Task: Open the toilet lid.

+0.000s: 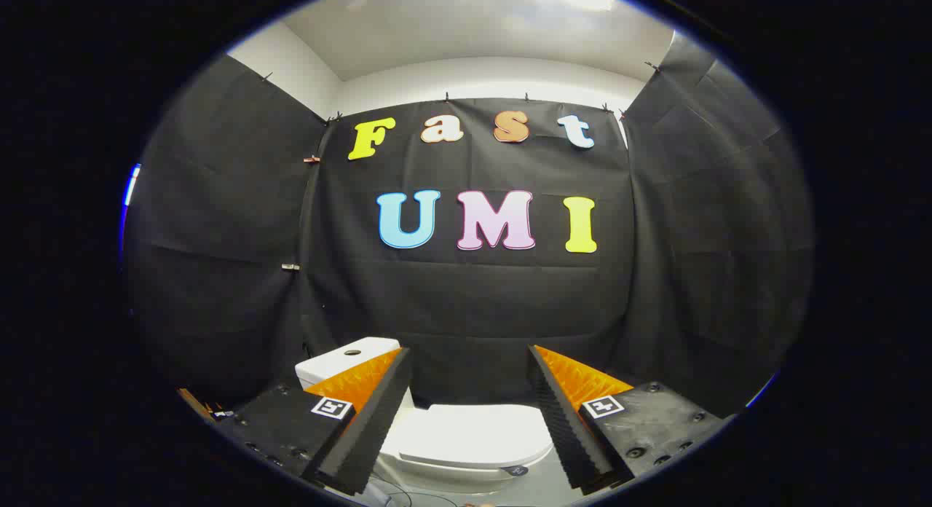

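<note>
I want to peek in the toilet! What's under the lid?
The toilet lid lies flat and closed on the bowl, so whatever is underneath is covered. The gripper hovers over it, jaws open, touching nothing. The tank stands behind.

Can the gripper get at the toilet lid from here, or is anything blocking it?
Probably yes. The gripper is open, and the closed toilet lid lies between and just beyond its fingers with nothing in the gap. The toilet tank sits off behind the left finger, clear of the approach. The gripper is not touching the lid yet.

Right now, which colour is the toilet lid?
White, plain. The gripper view shows the toilet lid closed, beyond the open gripper.
</note>
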### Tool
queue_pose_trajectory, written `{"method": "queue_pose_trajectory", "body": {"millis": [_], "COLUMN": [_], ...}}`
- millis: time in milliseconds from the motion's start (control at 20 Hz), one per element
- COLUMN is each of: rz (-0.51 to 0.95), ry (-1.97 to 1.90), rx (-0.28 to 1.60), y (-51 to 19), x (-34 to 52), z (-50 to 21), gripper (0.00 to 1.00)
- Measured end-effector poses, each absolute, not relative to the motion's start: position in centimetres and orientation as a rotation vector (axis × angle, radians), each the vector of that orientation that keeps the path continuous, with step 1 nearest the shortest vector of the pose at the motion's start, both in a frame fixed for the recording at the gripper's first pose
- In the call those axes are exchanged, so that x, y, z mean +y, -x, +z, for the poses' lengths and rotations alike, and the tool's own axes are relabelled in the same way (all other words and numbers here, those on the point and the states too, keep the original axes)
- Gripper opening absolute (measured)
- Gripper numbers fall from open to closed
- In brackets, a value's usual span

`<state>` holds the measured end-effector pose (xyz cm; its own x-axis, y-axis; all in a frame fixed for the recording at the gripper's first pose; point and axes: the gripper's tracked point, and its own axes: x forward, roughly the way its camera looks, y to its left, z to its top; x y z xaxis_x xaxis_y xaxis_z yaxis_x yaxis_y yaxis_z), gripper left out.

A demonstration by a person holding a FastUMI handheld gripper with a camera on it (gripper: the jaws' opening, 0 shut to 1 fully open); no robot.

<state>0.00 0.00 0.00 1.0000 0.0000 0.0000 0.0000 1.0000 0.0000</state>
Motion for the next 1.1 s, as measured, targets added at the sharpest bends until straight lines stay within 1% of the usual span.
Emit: {"method": "queue_pose_trajectory", "body": {"millis": [300, 800, 1100], "rz": [-0.042, -0.064, -0.091], "ry": [0.026, 0.001, -0.025], "rx": [0.029, 0.029, 0.083], "y": [-0.3, -0.2, -1.3], "x": [-0.5, -1.0, -2.6], "z": [-0.7, -0.7, -3.0], "gripper": [0.99, 0.99, 0.99]}}
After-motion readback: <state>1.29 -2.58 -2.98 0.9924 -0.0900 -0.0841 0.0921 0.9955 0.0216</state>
